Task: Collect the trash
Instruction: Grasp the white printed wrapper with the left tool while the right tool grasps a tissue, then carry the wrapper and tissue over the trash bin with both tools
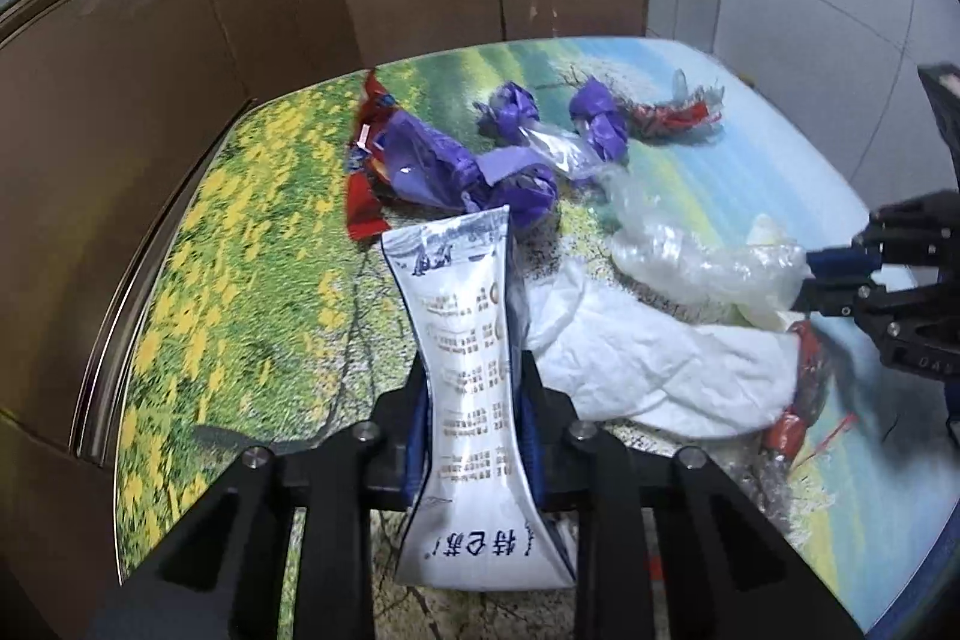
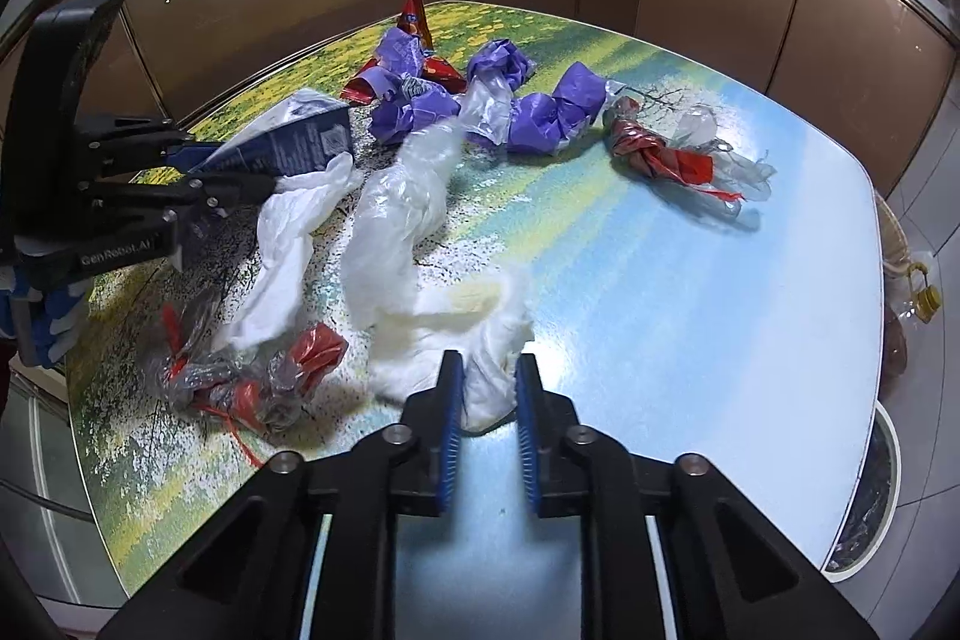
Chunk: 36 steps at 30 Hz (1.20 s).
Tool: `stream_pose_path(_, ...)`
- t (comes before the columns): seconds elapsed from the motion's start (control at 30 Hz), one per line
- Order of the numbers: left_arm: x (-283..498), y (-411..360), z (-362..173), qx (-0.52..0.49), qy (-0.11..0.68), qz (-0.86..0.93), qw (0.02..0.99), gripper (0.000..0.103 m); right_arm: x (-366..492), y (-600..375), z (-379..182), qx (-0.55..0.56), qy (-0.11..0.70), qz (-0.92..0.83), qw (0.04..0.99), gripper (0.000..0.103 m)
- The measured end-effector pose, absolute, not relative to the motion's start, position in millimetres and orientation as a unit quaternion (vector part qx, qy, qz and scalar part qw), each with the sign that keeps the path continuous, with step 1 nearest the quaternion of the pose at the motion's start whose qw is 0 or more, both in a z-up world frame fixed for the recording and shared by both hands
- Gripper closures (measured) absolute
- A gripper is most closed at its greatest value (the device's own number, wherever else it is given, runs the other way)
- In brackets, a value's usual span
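Left gripper [image 1: 474, 388] fingers pinch white printed pouch [image 1: 468, 340]. Right gripper [image 2: 489, 400] fingers pinch clear plastic bag [image 2: 486, 370] on desk [image 2: 660, 310].

A: The table [image 2: 690, 292] is glossy, its printed meadow scene throwing back light. The pouch [image 1: 468, 340] in the near grip looks like smooth, shiny plastic film.

B: And the purple scraps [image 2: 540, 112] farther off are crinkled glossy film too. The white bag [image 2: 282, 274] on the left looks thin, matt and wrinkled; the clear one [image 2: 390, 232] is cloudy plastic.
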<state>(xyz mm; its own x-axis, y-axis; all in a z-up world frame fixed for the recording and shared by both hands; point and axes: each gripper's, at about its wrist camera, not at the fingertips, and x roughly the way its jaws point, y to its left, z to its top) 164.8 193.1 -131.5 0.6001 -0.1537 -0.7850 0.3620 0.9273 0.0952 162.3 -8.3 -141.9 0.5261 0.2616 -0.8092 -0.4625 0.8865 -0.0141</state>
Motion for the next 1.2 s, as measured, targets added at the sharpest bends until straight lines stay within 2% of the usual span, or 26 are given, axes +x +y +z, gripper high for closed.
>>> stream_pose_path(0.53, 98, 196, -70, 0.067, 0.353, -0.091, 0.929, 0.079, 108, -59, -106, -0.083, 0.402, 0.184, 0.893, 0.090)
stream_pose_path(0.8, 46, 162, -36, 0.071, 0.294, -0.050, 0.952, 0.079, 67, -81, -79, -0.078, 0.374, 0.179, 0.907, 0.090)
stream_pose_path(1.2, -3, 97, -3, 0.086, 0.247, -0.065, 0.963, 0.079, 16, -119, -43, -0.053, 0.324, 0.164, 0.930, 0.090)
